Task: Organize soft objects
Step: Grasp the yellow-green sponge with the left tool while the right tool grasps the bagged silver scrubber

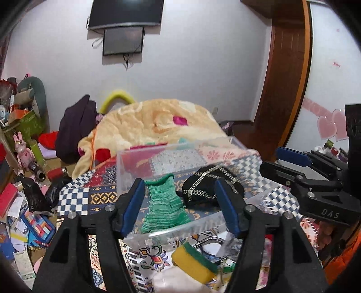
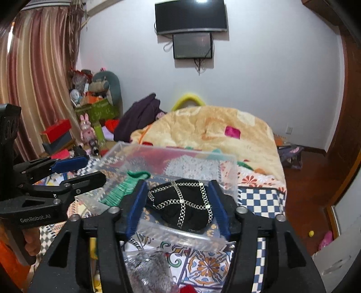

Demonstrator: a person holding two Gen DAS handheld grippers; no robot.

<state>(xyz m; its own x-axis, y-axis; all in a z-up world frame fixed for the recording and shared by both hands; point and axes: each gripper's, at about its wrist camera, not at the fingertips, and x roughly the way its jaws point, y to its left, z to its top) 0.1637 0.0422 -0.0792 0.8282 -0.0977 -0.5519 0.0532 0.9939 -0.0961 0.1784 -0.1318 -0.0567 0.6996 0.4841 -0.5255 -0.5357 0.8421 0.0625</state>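
Two grippers, both spread wide, gripping nothing: left gripper | right gripper | one clear plastic box at frame centre held one green knit sock, one black chain-trimmed cap

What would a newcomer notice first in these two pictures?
First, the clear box on the patterned bedcover, holding a green knit piece on its left and a black cap with silver chains on its right. Both grippers, left and right, are open in front of it, with blue pads on the fingers. Behind lies a heaped yellow blanket, under two dark screens on the wall.
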